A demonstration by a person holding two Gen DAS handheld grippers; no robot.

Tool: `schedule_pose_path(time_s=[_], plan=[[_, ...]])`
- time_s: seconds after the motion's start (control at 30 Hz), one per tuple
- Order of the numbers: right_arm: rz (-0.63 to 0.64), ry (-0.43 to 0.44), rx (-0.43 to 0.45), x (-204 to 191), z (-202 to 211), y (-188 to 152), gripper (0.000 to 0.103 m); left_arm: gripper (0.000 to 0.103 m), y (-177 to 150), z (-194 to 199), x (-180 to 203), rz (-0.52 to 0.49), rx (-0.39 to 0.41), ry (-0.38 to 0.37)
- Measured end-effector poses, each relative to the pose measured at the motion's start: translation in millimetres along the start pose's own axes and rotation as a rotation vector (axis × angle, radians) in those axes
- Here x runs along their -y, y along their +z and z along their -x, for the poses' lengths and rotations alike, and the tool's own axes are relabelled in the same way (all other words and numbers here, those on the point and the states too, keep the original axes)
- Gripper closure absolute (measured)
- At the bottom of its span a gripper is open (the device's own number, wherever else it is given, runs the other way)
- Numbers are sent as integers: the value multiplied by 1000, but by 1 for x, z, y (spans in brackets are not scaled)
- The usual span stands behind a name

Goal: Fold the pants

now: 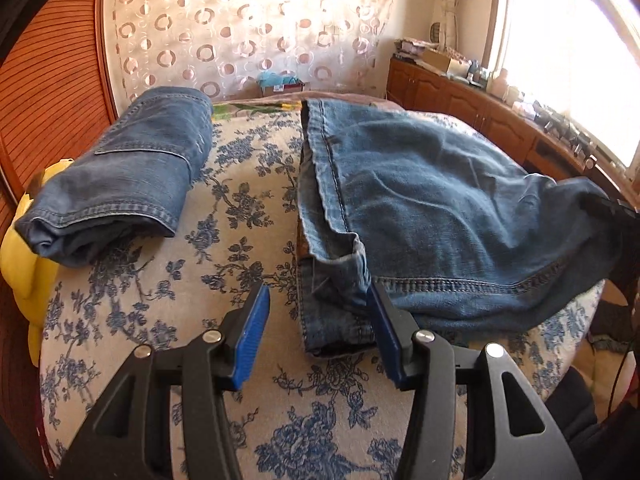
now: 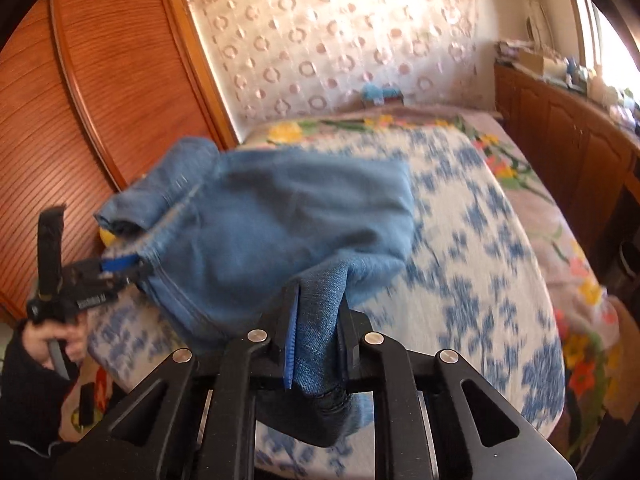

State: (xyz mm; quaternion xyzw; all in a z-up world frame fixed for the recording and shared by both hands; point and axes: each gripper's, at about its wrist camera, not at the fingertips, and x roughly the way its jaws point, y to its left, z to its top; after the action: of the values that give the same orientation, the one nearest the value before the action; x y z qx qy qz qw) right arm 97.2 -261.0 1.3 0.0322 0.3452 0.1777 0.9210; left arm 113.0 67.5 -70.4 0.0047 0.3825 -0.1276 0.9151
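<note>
Floral blue-and-white bedspread [image 1: 248, 184] covers the bed, and the jeans [image 1: 432, 216] being folded lie on it, right of an already folded pair [image 1: 120, 184]. The right gripper [image 2: 316, 332] is pinching a bunched denim edge and holds it off the bedspread. The left gripper [image 1: 318, 320] stands spread, one pad against the jeans' near hem, nothing clamped. This looks like the start of a fold; next the left gripper must close on that hem, so both corners travel together.

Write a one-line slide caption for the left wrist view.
Open left gripper nears the unfolded jeans on the floral bedspread; folded jeans alongside.
</note>
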Motion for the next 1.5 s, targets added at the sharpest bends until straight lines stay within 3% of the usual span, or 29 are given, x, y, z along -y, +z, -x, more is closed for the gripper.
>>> schedule_pose_path(time_s=[0.2, 0.43, 0.63, 0.83, 0.97, 1.07, 1.1, 1.17, 1.27, 1.33, 1.5], plan=[[64, 48, 61, -40, -10, 39, 91, 52, 2, 34, -14, 26, 67, 16], [182, 181, 88, -118, -45, 68, 91, 52, -2, 62, -42, 74, 120, 63], [259, 278, 27, -174, -78, 61, 91, 52, -14, 72, -67, 116, 127, 101], [312, 362, -89, -210, -109, 26, 92, 52, -24, 75, -90, 166, 129, 128], [306, 374, -148, -210, -122, 11, 92, 52, -25, 74, -93, 175, 131, 132], [306, 367, -144, -205, -119, 12, 87, 52, -25, 73, -91, 167, 131, 125], [316, 366, -139, -205, -114, 13, 83, 52, -25, 73, -89, 163, 131, 122], [319, 375, -124, -199, -103, 16, 63, 52, -24, 73, -83, 151, 131, 116], [300, 386, -79, -184, -81, 21, 51, 52, -21, 71, -73, 135, 128, 103], [283, 378, -44, -167, -64, 25, 46, 52, -19, 70, -67, 124, 128, 88], [189, 327, -8, -112, -44, 29, 45, 52, -12, 69, -48, 92, 136, 52]])
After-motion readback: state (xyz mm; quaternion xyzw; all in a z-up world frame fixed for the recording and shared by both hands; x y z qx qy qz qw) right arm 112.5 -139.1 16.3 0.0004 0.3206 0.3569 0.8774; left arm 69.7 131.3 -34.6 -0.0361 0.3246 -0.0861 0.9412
